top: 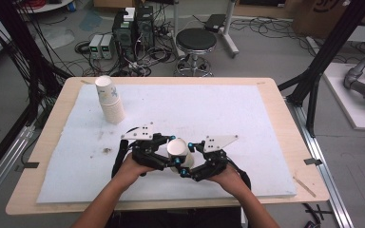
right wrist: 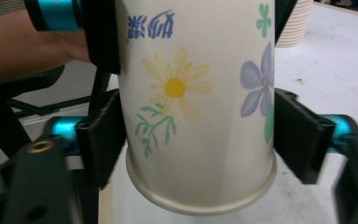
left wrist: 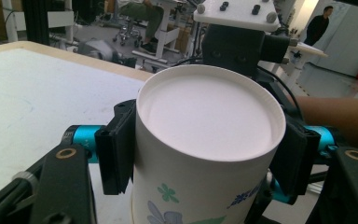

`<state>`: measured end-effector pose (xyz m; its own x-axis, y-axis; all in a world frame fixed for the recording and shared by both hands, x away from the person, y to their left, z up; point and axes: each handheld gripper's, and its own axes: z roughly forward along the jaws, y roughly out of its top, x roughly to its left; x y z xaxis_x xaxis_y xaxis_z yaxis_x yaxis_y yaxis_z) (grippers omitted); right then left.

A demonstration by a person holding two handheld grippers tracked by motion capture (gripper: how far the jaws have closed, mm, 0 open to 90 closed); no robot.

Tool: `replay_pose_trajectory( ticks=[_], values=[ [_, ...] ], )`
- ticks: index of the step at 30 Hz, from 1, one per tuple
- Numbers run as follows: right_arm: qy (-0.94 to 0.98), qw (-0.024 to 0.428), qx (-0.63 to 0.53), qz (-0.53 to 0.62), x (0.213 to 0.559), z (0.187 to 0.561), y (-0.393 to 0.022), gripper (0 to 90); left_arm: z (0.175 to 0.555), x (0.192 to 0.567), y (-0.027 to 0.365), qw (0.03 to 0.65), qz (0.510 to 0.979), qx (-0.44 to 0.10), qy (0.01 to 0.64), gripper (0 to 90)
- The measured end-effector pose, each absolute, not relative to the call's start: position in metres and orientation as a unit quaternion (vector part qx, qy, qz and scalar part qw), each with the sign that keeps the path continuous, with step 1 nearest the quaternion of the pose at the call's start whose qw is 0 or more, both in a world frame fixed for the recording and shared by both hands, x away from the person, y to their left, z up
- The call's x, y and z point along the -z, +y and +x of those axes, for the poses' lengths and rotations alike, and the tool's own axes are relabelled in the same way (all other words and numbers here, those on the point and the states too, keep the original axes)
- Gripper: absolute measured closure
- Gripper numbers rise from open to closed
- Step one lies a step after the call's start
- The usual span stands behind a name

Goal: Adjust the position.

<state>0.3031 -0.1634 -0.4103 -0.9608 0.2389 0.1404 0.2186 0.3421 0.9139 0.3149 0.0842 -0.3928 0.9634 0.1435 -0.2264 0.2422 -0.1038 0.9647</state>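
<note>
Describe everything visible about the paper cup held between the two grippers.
The paper cup is white, printed with a yellow daisy, blue flowers, green leaves and blue lettering. It is held upside down above the white mat, flat base up, rolled rim down. The left gripper clamps its fingers near the base. The right gripper has its fingers at the walls nearer the rim, appearing to touch.

White paper cup (right wrist: 198, 107) showing a yellow daisy, purple and green flowers and blue lettering, black jaws with teal fittings flanking it, white mat (top: 180, 114) covering a pale wooden table (top: 52, 123)
</note>
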Motion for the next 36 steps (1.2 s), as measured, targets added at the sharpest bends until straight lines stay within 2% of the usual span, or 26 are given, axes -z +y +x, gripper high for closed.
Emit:
replay_pose_trajectory(
  ticks=[8,9,11,12,36],
  values=[
    [0.825,0.006,-0.549,0.136,0.41,0.304,-0.164,29.8,0.315,0.393,0.084,0.651,0.747,0.025,0.132,32.8],
    [0.827,0.009,-0.545,0.136,0.41,0.304,-0.164,30.5,0.314,0.393,0.084,0.649,0.748,0.017,0.138,29.8],
    [0.83,0.014,-0.541,0.135,0.41,0.304,-0.165,30.7,0.314,0.392,0.085,0.643,0.75,0.005,0.153,17.6],
    [0.831,0.012,-0.54,0.134,0.41,0.304,-0.165,31.3,0.314,0.392,0.086,0.643,0.751,0.004,0.154,15.7],
    [0.843,0.031,-0.522,0.124,0.402,0.31,-0.174,35.5,0.316,0.372,0.115,0.613,0.776,-0.013,0.151,15.7]
  ],
)
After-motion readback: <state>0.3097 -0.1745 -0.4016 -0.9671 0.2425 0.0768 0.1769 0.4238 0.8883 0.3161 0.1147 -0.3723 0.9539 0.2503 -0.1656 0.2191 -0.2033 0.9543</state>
